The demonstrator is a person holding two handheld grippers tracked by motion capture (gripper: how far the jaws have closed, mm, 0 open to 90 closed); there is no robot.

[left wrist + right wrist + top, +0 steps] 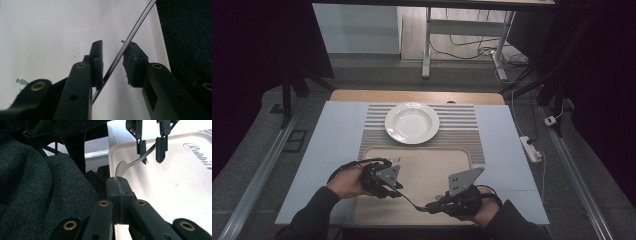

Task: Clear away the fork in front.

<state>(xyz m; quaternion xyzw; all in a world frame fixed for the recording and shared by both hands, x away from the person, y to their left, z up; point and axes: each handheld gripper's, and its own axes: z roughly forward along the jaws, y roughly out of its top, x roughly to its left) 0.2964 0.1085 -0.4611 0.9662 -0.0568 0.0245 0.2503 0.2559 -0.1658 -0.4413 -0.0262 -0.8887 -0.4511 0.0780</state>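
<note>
White plate [412, 123] beyond tray [422, 165]; well apart.

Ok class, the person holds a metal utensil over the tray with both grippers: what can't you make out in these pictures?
- Metal utensil: right gripper view, one end is hidden between the right gripper's shut pads, so spoon or fork is unclear.
- Left gripper: left gripper view, unclear whether its pads press the handle.
- Tray lettering: cut off by the right edge of the right gripper view, too small in the high view.
</note>
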